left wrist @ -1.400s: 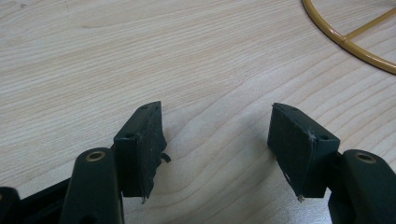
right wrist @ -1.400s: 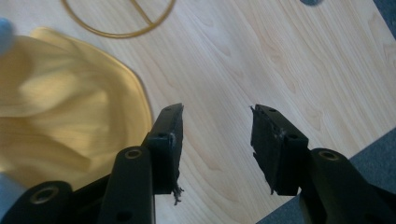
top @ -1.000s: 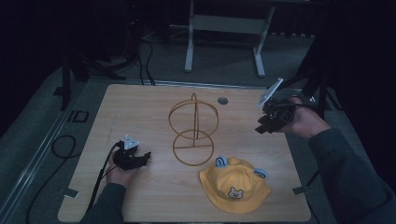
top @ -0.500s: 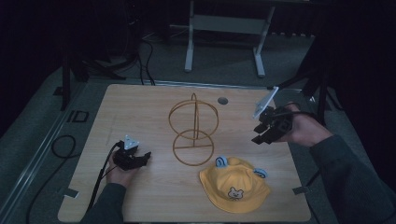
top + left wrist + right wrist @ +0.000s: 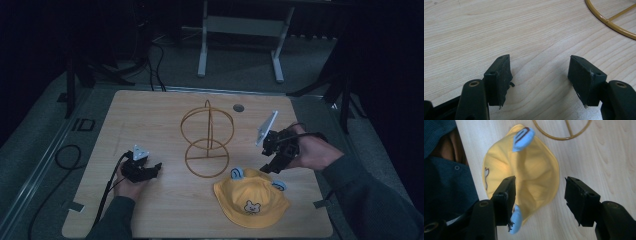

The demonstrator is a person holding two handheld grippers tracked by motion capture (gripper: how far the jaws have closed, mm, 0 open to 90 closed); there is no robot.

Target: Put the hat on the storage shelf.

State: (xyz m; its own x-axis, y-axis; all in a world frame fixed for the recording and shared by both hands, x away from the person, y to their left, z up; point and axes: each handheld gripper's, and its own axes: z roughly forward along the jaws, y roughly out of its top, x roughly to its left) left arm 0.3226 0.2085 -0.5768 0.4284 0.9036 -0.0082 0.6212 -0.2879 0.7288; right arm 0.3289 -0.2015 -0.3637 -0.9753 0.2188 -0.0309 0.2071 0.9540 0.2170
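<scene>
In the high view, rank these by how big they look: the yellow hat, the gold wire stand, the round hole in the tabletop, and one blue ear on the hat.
Largest to smallest:
1. gold wire stand and yellow hat, too close in apparent size to rank.
2. blue ear.
3. round hole, only slightly smaller than the ear, and farther from the camera.

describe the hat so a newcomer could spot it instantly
On the wooden table, look at the near right part, just in front of the gold wire stand. The hat lies flat there: soft, yellow, with blue ears and a small bear face, unlike the bare wire hoops beside it.
</scene>
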